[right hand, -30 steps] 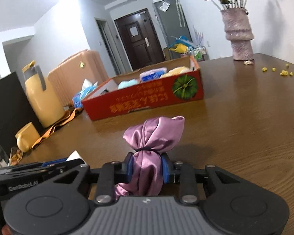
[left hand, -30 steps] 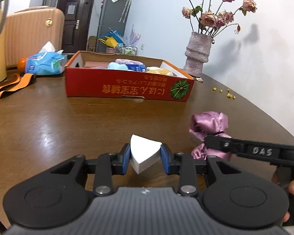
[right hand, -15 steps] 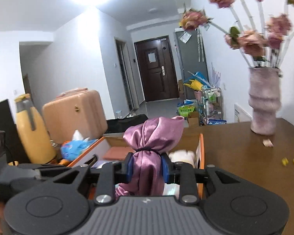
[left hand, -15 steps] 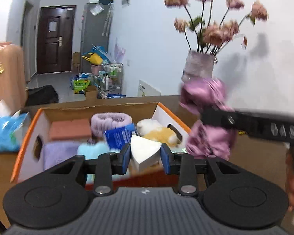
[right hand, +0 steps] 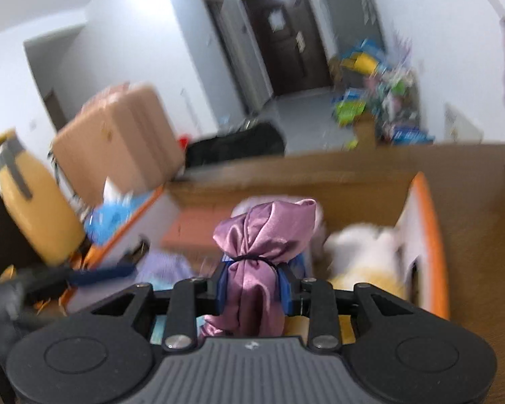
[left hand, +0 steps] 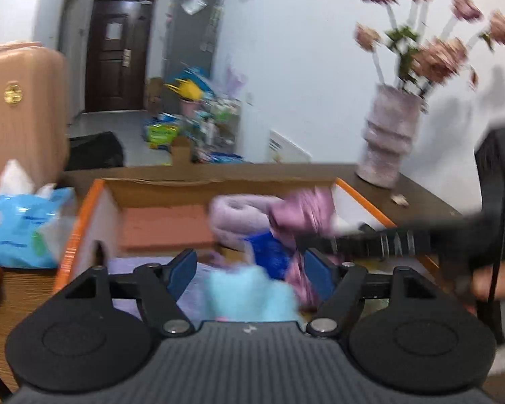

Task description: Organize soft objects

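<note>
My left gripper (left hand: 250,271) is open and empty over the orange cardboard box (left hand: 84,222); the white sponge wedge is out of sight. Below it lie a light blue soft item (left hand: 249,296), a lilac cloth (left hand: 128,266), a brick-red pad (left hand: 165,229), a lilac fuzzy band (left hand: 232,215) and a blue packet (left hand: 269,252). My right gripper (right hand: 254,286) is shut on the pink satin pouch (right hand: 259,252) and holds it over the box (right hand: 431,235), beside a white and yellow plush (right hand: 360,252). The pouch also shows in the left wrist view (left hand: 303,215).
A blue tissue pack (left hand: 20,229) lies left of the box. A vase of dried roses (left hand: 390,144) stands at the back right on the wooden table (right hand: 481,269). A yellow jug (right hand: 30,208) and a pink suitcase (right hand: 118,141) are at the left.
Both grippers moved from low over the table to above the box. My left gripper opened and the white sponge wedge left its jaws. My right gripper still holds the pouch.
</note>
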Action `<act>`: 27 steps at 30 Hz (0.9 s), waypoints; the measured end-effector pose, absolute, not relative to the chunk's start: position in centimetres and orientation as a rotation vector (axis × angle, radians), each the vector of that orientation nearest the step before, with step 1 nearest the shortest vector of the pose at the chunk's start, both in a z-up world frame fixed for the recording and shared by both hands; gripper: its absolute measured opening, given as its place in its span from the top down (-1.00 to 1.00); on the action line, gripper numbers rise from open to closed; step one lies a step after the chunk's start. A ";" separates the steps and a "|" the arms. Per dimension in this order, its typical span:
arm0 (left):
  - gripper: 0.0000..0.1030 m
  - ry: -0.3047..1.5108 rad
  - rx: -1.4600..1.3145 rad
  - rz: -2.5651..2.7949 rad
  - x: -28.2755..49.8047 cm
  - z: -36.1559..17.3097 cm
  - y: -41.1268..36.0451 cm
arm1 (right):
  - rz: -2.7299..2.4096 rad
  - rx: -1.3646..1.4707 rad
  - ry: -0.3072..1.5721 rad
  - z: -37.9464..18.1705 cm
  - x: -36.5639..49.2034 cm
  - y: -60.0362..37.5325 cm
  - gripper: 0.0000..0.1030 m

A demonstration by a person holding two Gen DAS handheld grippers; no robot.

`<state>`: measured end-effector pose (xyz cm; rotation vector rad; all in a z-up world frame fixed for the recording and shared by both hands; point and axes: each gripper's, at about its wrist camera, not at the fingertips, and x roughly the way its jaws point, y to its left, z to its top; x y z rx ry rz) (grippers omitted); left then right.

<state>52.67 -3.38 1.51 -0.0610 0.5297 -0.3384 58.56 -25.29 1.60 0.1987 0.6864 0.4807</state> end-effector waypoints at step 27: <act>-0.98 0.180 0.016 -0.178 37.7 10.5 -2.6 | 0.140 -0.092 0.129 11.0 39.0 -27.4 -1.00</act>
